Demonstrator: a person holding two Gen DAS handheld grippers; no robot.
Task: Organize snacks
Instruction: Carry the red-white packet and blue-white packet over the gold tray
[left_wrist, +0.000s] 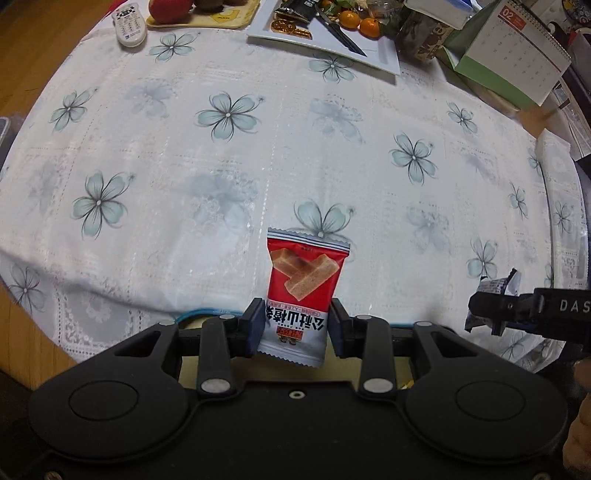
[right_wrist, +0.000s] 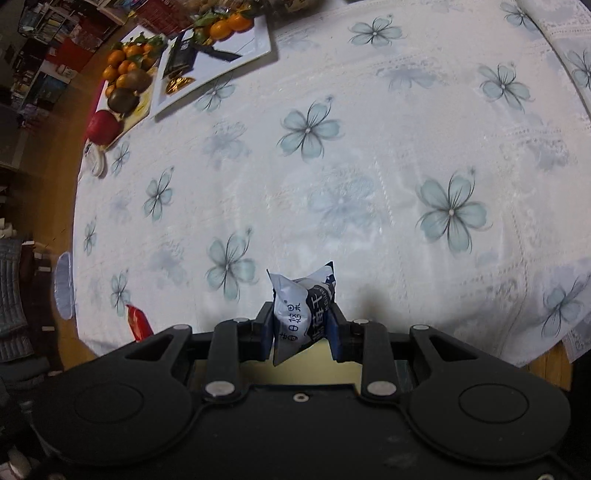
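Observation:
A red and white snack packet (left_wrist: 301, 295) with a picture of brown bars stands upright between the pads of my left gripper (left_wrist: 295, 326), which is shut on its lower half, held above the flowered tablecloth (left_wrist: 221, 155). My right gripper (right_wrist: 301, 328) is shut on a small white and dark blue snack packet (right_wrist: 301, 306), crumpled between the pads. In the left wrist view the right gripper (left_wrist: 491, 314) shows at the right edge with that blue packet (left_wrist: 496, 286). In the right wrist view a corner of the red packet (right_wrist: 138, 323) shows at lower left.
At the far side a white tray (left_wrist: 384, 59) carries dark snack packets, gold coins, scissors (left_wrist: 341, 33) and oranges (left_wrist: 360, 22). Left of it lie a fruit mat (left_wrist: 236, 18) and a remote control (left_wrist: 129, 24). A desk calendar (left_wrist: 517, 48) stands at far right.

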